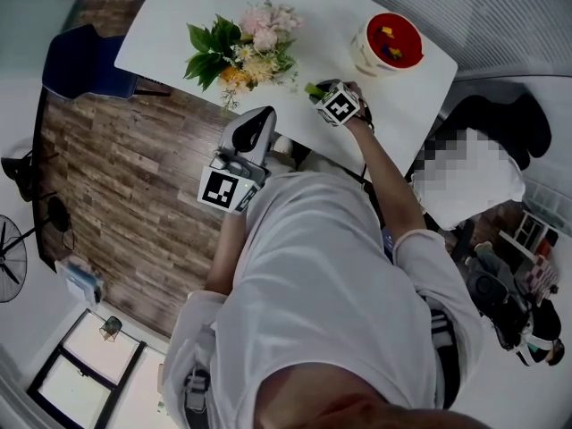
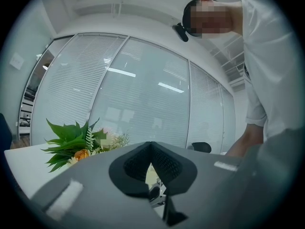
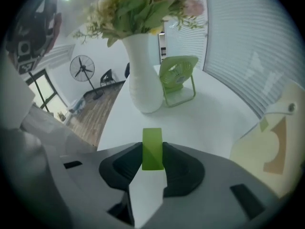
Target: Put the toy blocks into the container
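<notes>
Between the black pads of the right claw (image 3: 152, 157), pinched upright and seemingly clear of the white tabletop (image 3: 214, 123): a small lime-green plastic toy block (image 3: 152, 140). Close by on that claw's right, waiting: the round cream-walled container with a red inside (image 1: 393, 43), a few coloured blocks (image 1: 390, 45) already in it. Ahead of the claw, best avoided: a white ceramic vase of pink and yellow flowers (image 3: 142, 75) and, just beside it, a small green desk fan (image 3: 178, 78). Judged as the carry stage, block gripped but not yet over the rim. Best done by keeping the squeeze firm, swinging right rather than forward, clearing the container's wall with room under the block, centring over the opening, and only then parting the pads. Probably a narrow hold on a smooth block, so no jerks or rolling mid-carry. As for the left claw (image 2: 151, 149): closed on nothing, pads touching at the tips, held level off the table edge, well back from the work. No brand, label or legible writing anywhere; only black-and-white square markers (image 1: 340, 105) on the claws' cubes and a tan printed shape on the container's side, unreadable as text.
</notes>
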A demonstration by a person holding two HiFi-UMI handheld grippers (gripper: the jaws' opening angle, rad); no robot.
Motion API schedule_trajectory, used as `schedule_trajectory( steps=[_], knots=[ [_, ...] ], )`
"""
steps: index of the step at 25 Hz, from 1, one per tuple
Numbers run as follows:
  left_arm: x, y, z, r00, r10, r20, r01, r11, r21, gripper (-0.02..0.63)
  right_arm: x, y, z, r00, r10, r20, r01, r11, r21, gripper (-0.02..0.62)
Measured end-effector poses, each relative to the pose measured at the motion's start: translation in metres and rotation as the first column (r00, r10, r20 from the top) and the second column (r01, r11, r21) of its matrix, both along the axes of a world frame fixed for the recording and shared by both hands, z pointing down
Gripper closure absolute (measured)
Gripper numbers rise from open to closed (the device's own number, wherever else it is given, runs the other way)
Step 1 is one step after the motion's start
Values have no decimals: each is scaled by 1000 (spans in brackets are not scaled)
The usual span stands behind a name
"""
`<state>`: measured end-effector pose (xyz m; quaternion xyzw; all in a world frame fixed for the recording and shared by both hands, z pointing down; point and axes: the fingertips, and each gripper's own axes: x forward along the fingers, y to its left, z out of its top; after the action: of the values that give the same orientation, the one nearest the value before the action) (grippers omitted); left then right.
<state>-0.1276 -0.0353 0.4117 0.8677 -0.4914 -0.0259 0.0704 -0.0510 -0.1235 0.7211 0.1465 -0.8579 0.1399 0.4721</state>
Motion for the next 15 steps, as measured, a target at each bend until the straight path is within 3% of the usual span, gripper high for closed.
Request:
schedule_trajectory(
  steps=[5,10,15],
  knots=[
    [10,-5,1,999,42,-11,-42,999,1,620,17,-3,-37,975,165,148,-163,986,-23,462],
    [27,-13,-5,995,101,-22,-101,995,16,620,35,-10,-81,934,249,258,-261,965,12,462],
    [50,-19,-8,984,176,-24,-176,984,24,620,55,-21,-130,839,358,409,-387,922,-14,462]
  ],
)
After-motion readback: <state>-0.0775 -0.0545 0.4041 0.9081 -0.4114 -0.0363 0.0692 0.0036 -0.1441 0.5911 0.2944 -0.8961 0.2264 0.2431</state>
